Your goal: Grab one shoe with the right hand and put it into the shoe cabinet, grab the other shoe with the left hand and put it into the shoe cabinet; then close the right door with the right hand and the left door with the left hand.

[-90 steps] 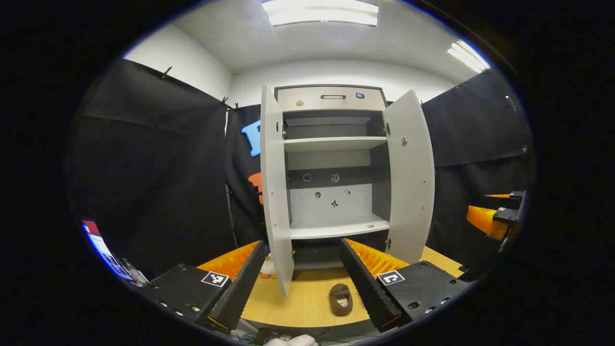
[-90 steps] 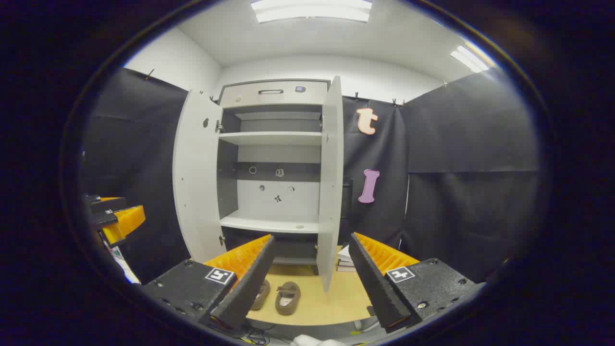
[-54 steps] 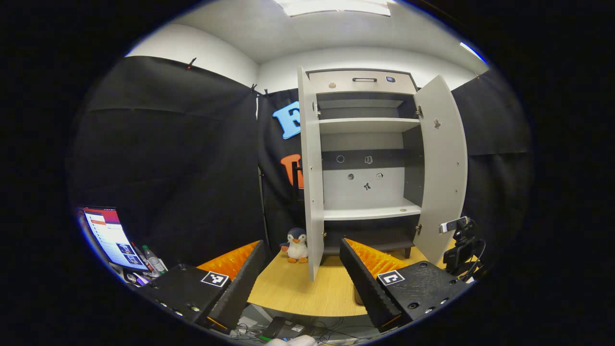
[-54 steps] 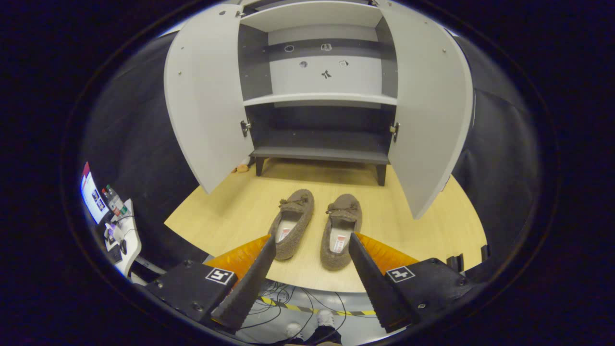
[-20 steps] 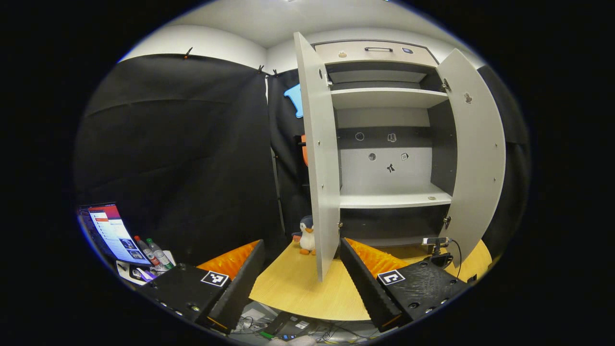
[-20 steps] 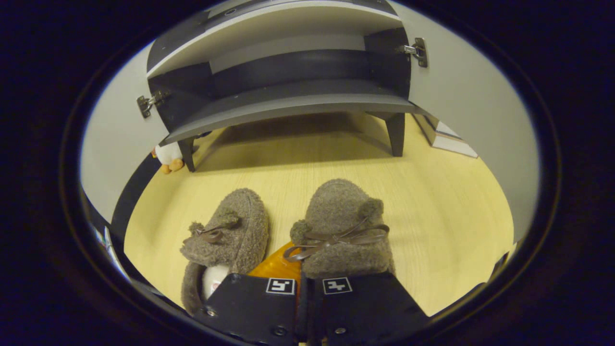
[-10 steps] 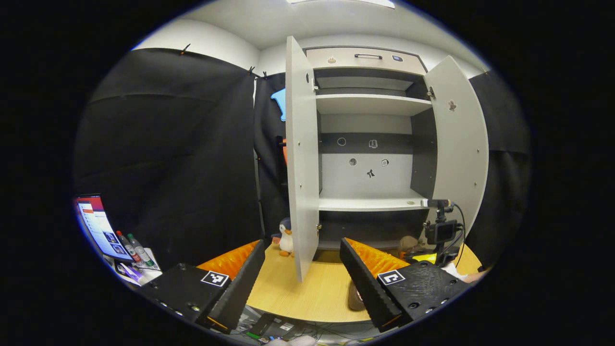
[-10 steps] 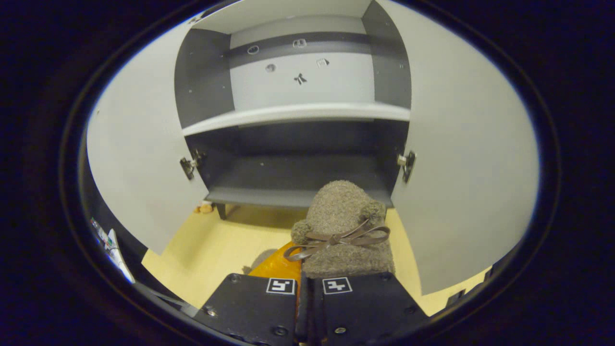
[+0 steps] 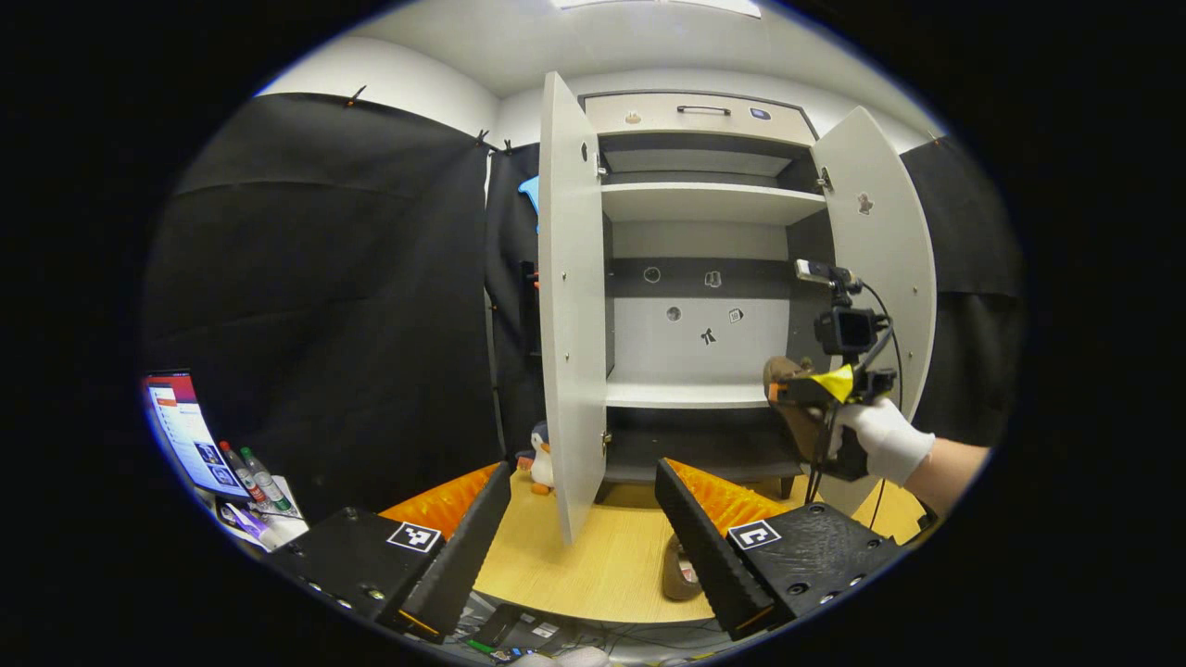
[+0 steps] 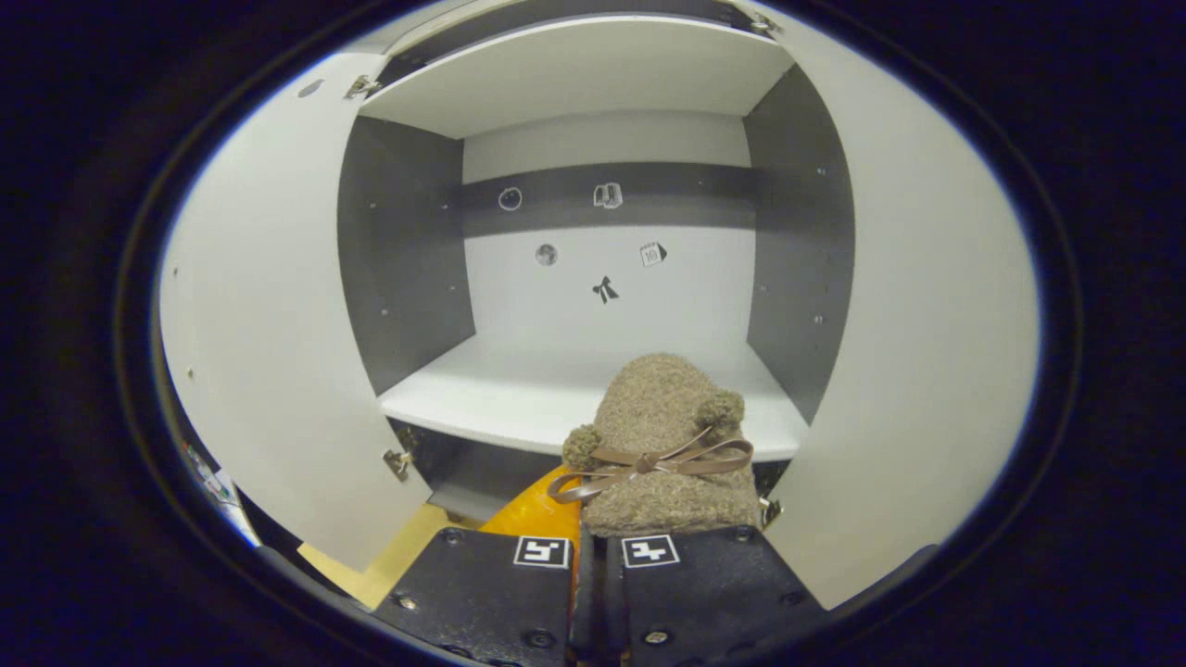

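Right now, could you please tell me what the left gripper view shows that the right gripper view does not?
Left gripper view: the open left tool, the second shoe on the wooden floor, a toy penguin, a screen, and a gloved hand holding the right tool. Right gripper view: a close look at the held shoe and its bow, toe pointing at the middle shelf. Shared: the cabinet, both doors open, with stickers on its back panel.
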Tool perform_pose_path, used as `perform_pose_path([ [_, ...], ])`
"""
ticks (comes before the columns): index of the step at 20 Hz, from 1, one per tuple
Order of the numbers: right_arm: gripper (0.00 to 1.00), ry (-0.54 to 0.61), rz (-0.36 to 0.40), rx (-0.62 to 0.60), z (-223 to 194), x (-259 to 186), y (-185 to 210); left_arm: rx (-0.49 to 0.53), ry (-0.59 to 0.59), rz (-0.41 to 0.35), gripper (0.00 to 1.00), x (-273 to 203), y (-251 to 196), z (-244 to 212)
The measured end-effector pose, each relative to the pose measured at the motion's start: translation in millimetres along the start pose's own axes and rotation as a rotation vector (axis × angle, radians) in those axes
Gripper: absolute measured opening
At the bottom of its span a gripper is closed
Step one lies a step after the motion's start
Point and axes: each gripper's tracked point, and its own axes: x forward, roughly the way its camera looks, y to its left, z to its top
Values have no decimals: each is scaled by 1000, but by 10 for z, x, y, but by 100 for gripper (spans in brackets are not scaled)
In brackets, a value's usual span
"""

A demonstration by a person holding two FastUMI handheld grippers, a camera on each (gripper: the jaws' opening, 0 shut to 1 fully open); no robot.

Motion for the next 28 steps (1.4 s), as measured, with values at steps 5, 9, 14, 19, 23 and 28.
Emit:
perform_pose_path([
  [5, 8, -18, -17, -1, 526, 488, -45, -31, 2, 57, 96, -77, 0, -32],
  [9, 8, 21, -30, -2, 652, 875, -60, -40, 5, 115, 96, -115, 69, -29],
  [14, 8, 108, -58, 15, 562, 1391, -105, -57, 13, 181, 96, -202, 167, -23],
  [19, 8, 219, -82, 23, 368, 1697, -147, -58, 21, 217, 96, -173, 261, -30],
  [23, 7, 347, -102, 91, 241, 1772, -182, -53, 11, 221, 96, -159, 283, 10],
  [28, 36, 417, -90, 81, 254, 1688, -117, -48, 12, 207, 96, -126, 299, 11],
])
